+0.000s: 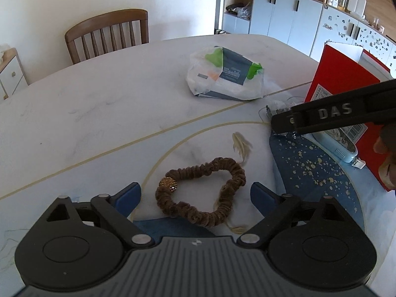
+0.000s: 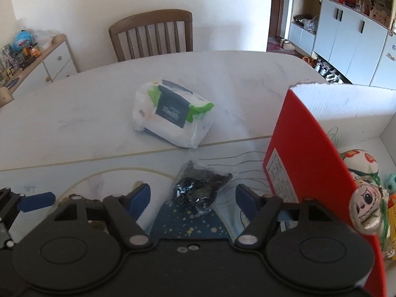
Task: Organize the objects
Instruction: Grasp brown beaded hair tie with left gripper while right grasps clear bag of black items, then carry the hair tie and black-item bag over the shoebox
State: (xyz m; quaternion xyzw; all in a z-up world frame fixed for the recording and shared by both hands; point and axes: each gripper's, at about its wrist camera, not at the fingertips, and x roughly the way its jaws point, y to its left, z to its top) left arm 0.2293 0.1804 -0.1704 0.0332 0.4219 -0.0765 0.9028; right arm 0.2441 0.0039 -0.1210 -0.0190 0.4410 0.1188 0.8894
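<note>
One brown ruffled fabric scrunchie (image 1: 201, 195) lies on the white marble desk (image 1: 99, 113) between the wide-open left tool (image 1: 195, 194). One clear packet of dark beads (image 2: 199, 189) lies between the wide-open right tool (image 2: 193, 195), left of one red box (image 2: 309, 163).

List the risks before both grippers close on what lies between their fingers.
1. The hair tie is a limp loop between the open left gripper; the fingers may pinch only one side, leaving it to dangle or slip.
2. The small plastic bag between the open right gripper looks slick and could squirt out.
3. The red box stands close; the right finger may bump it.
</note>
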